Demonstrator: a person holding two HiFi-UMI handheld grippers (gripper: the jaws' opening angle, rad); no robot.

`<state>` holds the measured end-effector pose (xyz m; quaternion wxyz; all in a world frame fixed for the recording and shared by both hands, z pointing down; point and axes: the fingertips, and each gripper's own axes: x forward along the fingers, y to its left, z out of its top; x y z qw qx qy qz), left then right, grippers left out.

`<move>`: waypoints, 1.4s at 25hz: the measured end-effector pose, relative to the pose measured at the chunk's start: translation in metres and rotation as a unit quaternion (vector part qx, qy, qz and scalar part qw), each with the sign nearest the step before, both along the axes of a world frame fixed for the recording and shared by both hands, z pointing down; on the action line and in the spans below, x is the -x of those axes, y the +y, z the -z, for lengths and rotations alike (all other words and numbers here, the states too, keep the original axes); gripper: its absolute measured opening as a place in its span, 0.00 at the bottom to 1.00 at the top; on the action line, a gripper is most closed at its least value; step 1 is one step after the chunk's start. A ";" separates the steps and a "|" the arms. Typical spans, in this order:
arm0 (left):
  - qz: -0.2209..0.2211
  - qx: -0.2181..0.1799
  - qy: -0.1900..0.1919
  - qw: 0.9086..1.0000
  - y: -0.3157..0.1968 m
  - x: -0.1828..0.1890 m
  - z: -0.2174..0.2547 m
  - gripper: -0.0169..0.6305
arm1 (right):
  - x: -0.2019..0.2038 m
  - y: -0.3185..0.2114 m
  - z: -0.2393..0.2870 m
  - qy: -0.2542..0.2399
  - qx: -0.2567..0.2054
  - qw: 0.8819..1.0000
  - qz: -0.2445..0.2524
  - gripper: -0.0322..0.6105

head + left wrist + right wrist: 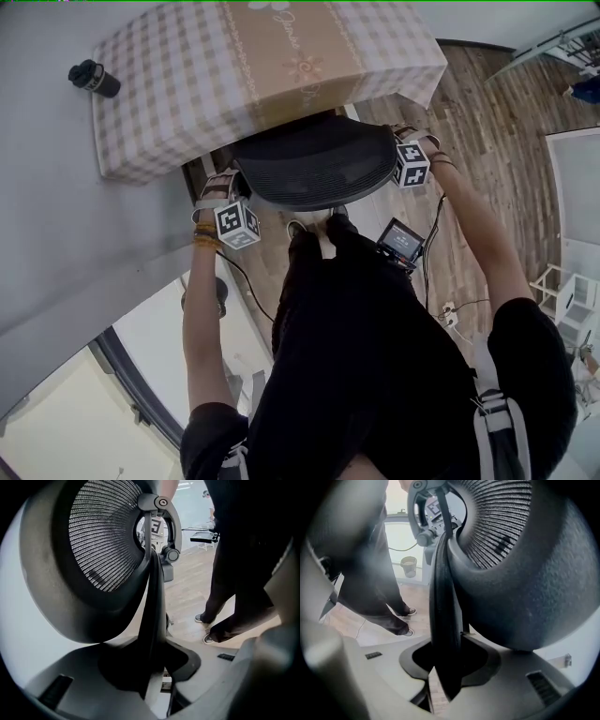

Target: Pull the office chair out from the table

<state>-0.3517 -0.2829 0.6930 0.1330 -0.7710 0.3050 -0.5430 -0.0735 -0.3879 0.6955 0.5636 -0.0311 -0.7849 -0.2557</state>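
The left gripper (232, 185) and right gripper (402, 137) each pinch a side rim of the chair (314, 164) backrest. The chair stands against the table (187, 84), its seat apparently underneath. Pull evenly away from the table so it rolls straight.

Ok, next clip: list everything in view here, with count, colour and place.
office chair: one, black mesh back, at the table's near edge
table: one, under a beige checked cloth, top of the head view
cylinder: one, black, lying on the grey surface left of the table
small screen: one, dark-framed, by the person's right hip
rack: one, white, far right
wood floor: brown, right of the table
left gripper: one, grey, clamped on the chair back's left edge
right gripper: one, grey, clamped on its right edge
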 end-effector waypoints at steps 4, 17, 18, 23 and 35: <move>0.002 0.004 -0.002 1.000 0.014 -0.004 -0.003 0.24 | -0.004 0.014 -0.001 0.000 0.002 1.000 -0.002 0.25; 0.026 0.007 0.001 1.000 0.058 -0.029 -0.007 0.24 | -0.028 0.047 -0.003 0.011 0.011 1.000 0.012 0.25; 0.027 0.008 0.001 1.000 0.060 -0.031 -0.007 0.24 | -0.029 0.050 -0.003 0.010 0.010 1.000 0.013 0.25; 0.030 0.012 -0.002 0.999 0.075 -0.049 -0.007 0.24 | -0.048 0.066 -0.003 0.008 0.010 1.000 0.013 0.25; 0.026 0.034 -0.012 0.999 0.122 -0.112 -0.011 0.23 | -0.113 0.111 -0.004 0.012 0.008 1.000 0.016 0.25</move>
